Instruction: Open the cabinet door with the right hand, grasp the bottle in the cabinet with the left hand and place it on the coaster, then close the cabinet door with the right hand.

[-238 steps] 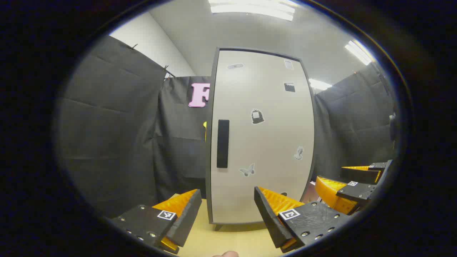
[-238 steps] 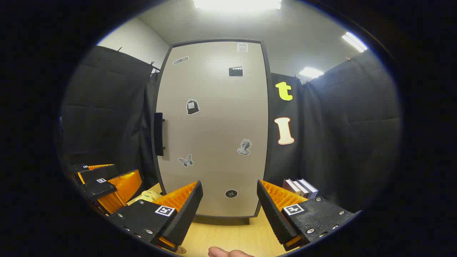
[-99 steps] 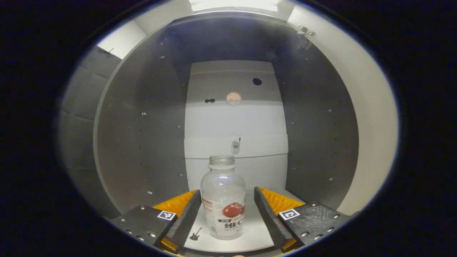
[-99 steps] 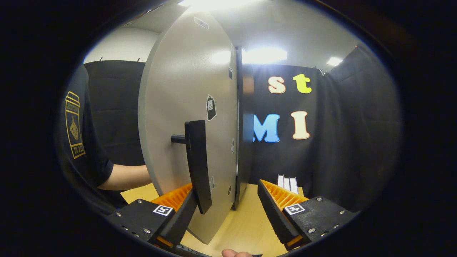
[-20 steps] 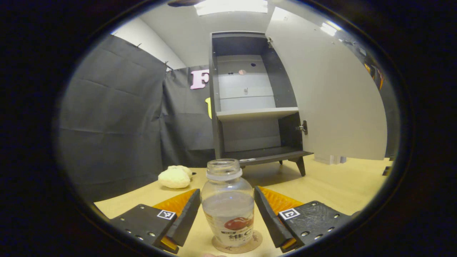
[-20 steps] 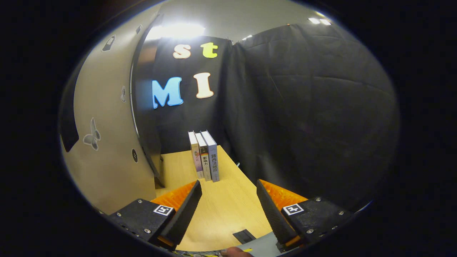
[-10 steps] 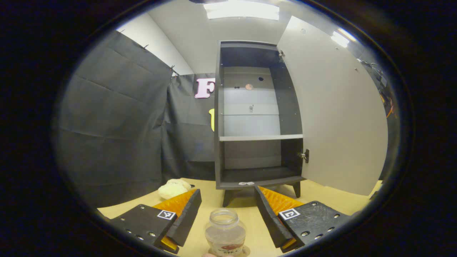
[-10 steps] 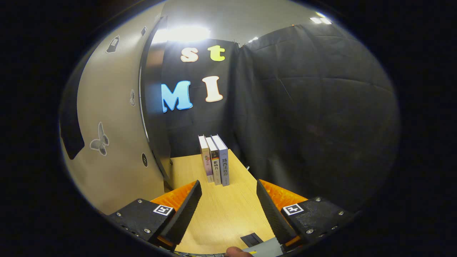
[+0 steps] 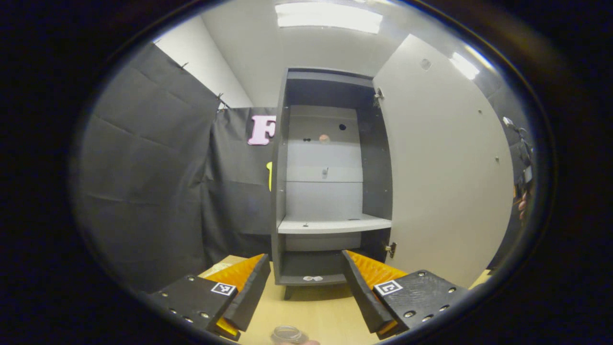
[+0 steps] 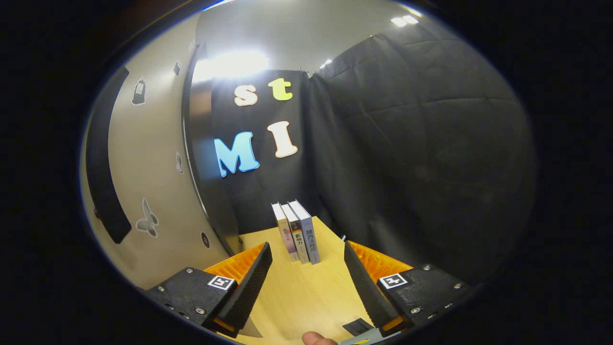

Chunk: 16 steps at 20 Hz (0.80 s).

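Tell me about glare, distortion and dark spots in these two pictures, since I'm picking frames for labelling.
Left gripper view: ceiling light blows out, fisheye bows the open cabinet door, the cabinet interior is dim, and the bottle is cut off at the bottom edge. Right gripper view: glare washes the door's top edge, the books stay sharp.
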Each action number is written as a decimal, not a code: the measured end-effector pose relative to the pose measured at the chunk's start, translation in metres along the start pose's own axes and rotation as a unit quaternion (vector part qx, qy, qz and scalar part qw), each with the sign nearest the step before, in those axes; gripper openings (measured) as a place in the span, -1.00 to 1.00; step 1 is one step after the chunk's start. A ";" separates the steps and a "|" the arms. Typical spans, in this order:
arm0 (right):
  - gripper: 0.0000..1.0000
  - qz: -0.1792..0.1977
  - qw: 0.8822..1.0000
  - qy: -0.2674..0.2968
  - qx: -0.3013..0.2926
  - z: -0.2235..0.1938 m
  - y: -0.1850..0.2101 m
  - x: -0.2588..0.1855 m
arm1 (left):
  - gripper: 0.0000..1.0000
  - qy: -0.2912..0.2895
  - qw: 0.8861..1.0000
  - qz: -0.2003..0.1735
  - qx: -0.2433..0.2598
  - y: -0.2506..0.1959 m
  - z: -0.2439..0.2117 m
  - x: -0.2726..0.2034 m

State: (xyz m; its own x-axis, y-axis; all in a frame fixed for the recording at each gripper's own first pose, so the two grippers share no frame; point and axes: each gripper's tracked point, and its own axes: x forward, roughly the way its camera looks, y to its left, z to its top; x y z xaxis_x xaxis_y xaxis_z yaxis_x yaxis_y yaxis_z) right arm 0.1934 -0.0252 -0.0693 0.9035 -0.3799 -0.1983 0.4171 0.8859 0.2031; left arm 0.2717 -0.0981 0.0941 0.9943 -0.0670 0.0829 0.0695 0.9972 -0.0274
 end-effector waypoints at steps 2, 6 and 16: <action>0.88 -0.015 1.000 -0.004 -0.017 0.003 -0.002 0.004 | 0.79 0.004 1.000 -0.013 0.009 -0.007 0.009 0.003; 0.83 -0.005 0.998 -0.055 -0.038 0.035 0.018 -0.006 | 0.76 0.002 0.999 -0.027 0.040 -0.007 0.024 0.003; 0.84 -0.034 0.995 -0.091 -0.004 0.055 0.035 -0.029 | 0.73 -0.010 0.995 -0.074 0.066 -0.010 0.042 -0.012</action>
State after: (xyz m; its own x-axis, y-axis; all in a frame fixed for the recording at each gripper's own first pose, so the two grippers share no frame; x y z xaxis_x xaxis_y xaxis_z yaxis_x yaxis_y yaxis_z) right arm 0.1870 0.0025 -0.0036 0.8764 -0.4804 -0.0341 0.4779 0.8584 0.1866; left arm 0.2554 -0.1058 0.1356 0.9722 -0.2134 0.0962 0.2018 0.9724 0.1171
